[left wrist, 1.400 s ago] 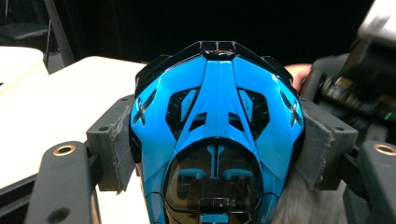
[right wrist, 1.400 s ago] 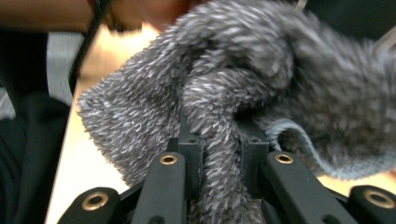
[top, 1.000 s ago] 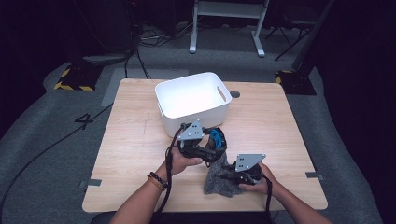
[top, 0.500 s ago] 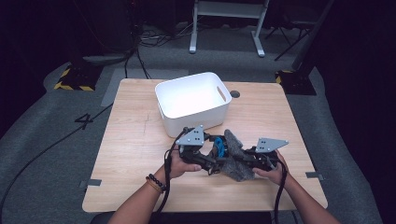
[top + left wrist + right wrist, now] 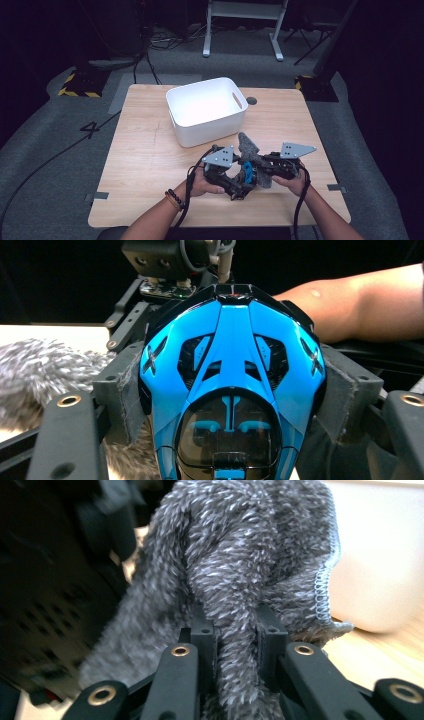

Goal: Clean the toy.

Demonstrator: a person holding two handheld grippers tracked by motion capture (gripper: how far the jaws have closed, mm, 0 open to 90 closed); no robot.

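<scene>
grey cloth (image 5: 248, 146) raised off table, white bin (image 5: 206, 110) empty

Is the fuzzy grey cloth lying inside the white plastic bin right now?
No. The fuzzy grey cloth is pinched between the right gripper jaws, in front of the white plastic bin, not in it.

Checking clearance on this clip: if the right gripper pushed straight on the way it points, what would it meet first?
Probably the left gripper and the blue-and-black computer mouse it clamps. The right gripper, shut on the grey fuzzy cloth, points at them; depth is unclear.
</scene>
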